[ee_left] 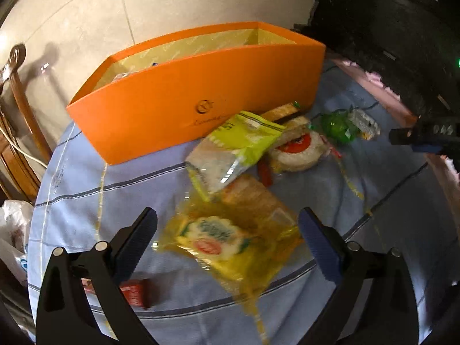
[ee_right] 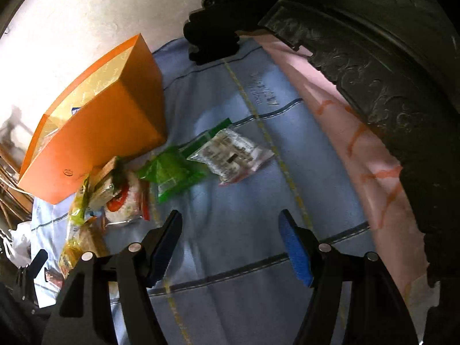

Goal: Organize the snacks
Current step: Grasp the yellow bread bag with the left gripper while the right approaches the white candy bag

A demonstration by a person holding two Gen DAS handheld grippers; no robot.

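- Snacks are lying in a pile on the blue cloth (ee_left: 86,198), beside the orange box (ee_left: 201,97).
- Left gripper (ee_left: 227,230) is hanging wide open over the yellow pack (ee_left: 218,244).
- Right gripper (ee_right: 230,230) is hanging open, holding nothing, near the green pack (ee_right: 172,172).

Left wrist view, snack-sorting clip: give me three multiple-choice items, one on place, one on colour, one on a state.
1. The yellow snack packet lies:
A. inside the box
B. on the cloth before the left fingers
C. on the floor

2. The tall open cardboard box is:
A. orange
B. green
C. white

3. The left gripper is:
A. shut on a packet
B. open, holding nothing
C. out of view

Key:
B, the yellow snack packet rests on the blue tablecloth.
A, the box has orange walls.
B, the left gripper has spread fingers touching nothing.
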